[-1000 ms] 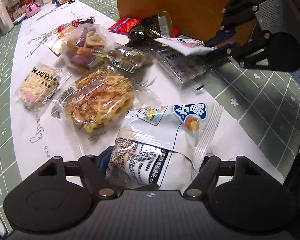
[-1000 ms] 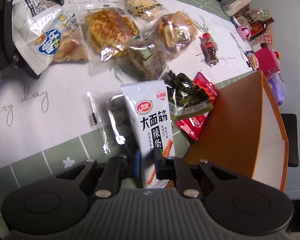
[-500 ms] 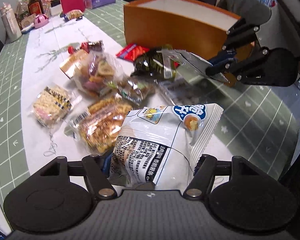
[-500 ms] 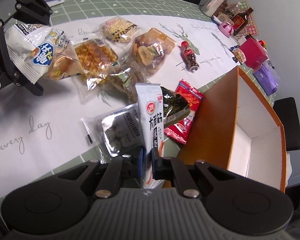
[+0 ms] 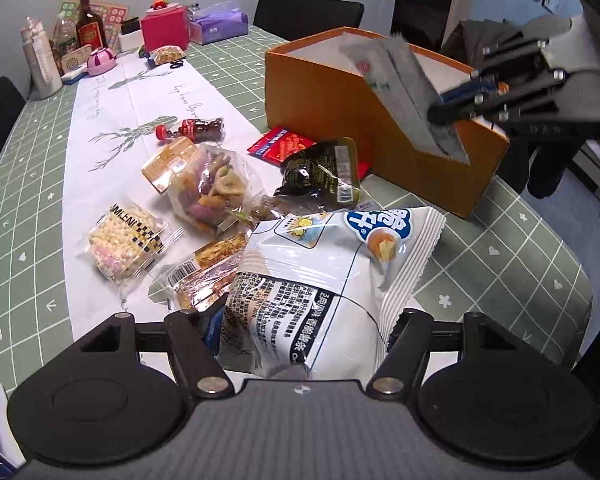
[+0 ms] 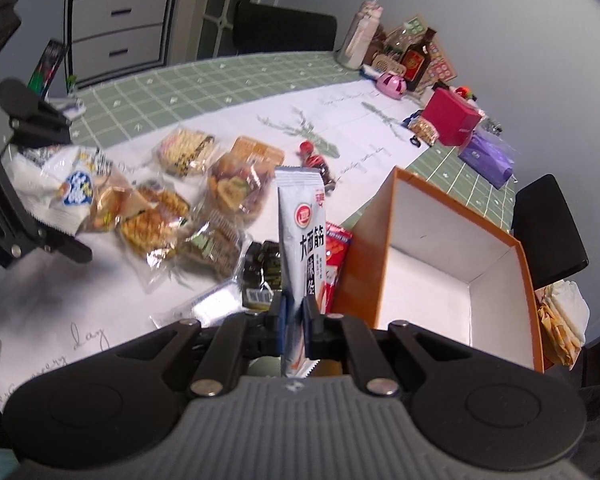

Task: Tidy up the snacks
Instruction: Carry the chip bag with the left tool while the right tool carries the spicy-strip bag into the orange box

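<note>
My left gripper (image 5: pixel 304 326) is shut on a puffy white snack bag (image 5: pixel 332 272), held off the table above the other snacks. The right gripper (image 6: pixel 296 314) is shut on the bottom of a slim white spicy-strip packet (image 6: pixel 302 220), which stands upright beside the orange box (image 6: pixel 360 264). In the left wrist view that packet (image 5: pixel 400 76) hangs at the orange box's (image 5: pixel 340 92) near rim. The box's white inside looks empty. A dried-fruit bag (image 5: pixel 212 188), a rice-puff cake (image 5: pixel 126 240), a waffle pack (image 5: pixel 208 268), a dark green packet (image 5: pixel 324 172) and a red packet (image 5: pixel 280 146) lie on the white runner.
Bottles (image 5: pixel 88 24), a pink box (image 5: pixel 164 32) and a purple tissue pack (image 5: pixel 220 26) crowd the table's far end. A cola-shaped candy bottle (image 5: pixel 192 128) lies on the runner. Black chairs (image 6: pixel 548 224) stand around the table. The table edge runs close behind the box.
Both grippers have risen with their packets. The right one rolled, so its slim packet went from lying flat to standing upright, and it now sits at the orange box's rim.
</note>
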